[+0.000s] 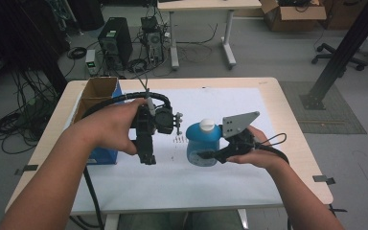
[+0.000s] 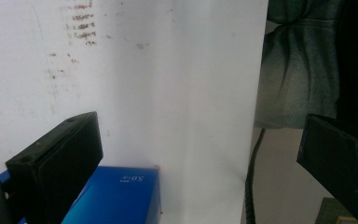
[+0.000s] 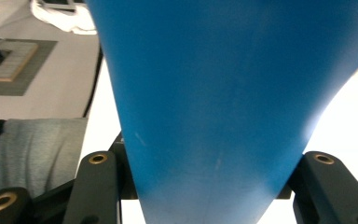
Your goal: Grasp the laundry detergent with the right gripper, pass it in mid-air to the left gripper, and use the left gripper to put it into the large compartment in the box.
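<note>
Bottle: we see a blue plastic bottle with a white round cap (image 1: 203,143) near the middle of the white sheet (image 1: 220,187) that covers the pale wooden table (image 1: 297,139); its cap is on, and we cannot tell what is inside.
Right gripper: our right gripper (image 1: 210,155) comes in from the bottle's right side, and its two black jaws are clamped on the lower body of the bottle; in the right gripper view the blue wall (image 3: 223,107) sits tight between both jaws.
Left gripper: our left gripper (image 1: 146,155) hangs just left of the bottle, apart from it; in the left gripper view its black jaws stand wide apart with nothing between them, above the sheet.
Box: an open brown cardboard box with blue sides (image 1: 98,103) stands at the sheet's left edge, partly behind our left hand (image 1: 117,127); we cannot make out its contents.
Small parts: a few tiny dark pieces (image 1: 178,140) lie on the sheet between the grippers.
</note>
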`<state>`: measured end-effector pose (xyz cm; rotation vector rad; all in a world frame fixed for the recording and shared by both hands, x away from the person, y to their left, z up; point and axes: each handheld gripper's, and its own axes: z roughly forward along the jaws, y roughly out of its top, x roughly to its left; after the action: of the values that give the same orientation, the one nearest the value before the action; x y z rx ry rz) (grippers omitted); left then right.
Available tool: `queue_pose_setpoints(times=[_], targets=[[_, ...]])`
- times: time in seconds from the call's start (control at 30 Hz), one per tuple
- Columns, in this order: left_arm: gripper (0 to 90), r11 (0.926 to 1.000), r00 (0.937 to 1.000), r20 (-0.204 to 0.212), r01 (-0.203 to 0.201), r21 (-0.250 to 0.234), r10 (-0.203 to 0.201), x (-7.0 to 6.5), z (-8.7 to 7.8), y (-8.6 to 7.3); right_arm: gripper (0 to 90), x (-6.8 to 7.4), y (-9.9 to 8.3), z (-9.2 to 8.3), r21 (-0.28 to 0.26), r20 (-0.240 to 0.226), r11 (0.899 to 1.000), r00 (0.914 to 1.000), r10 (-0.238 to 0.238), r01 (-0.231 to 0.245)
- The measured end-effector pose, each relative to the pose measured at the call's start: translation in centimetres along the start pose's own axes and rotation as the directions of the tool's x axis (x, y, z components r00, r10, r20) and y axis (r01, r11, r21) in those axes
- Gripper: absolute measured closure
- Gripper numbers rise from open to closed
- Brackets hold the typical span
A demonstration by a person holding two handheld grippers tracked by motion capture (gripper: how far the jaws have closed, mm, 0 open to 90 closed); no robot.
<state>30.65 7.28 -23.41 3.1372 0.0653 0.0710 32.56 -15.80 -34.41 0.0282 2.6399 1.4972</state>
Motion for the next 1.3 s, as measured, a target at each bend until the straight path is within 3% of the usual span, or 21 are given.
queue_pose_setpoints(times=[0.07,0.3,0.8,1.3], targets=[[0.3,1.0000,1.0000,0.003,-0.001,0.000,0.001,0.0,0.0,0.2,45.8,0.2,-0.2,0.6,-0.007,-0.027,1.000,0.9996,-0.004,0.004],[0.3,1.0000,0.9999,0.010,-0.007,0.001,0.007,0.0,0.2,0.6,45.6,0.7,-0.3,1.8,-0.020,-0.057,1.000,0.9982,-0.017,0.015],[0.2,0.9998,0.9997,0.011,-0.022,-0.001,0.022,-0.3,0.1,1.5,45.6,1.5,0.9,4.5,-0.036,-0.089,0.998,0.9945,-0.054,0.051],[0.2,0.9994,0.9993,0.019,-0.034,-0.011,0.034,-0.5,0.9,2.1,45.6,1.5,1.2,6.7,-0.024,-0.107,0.999,0.9933,-0.042,0.040]])
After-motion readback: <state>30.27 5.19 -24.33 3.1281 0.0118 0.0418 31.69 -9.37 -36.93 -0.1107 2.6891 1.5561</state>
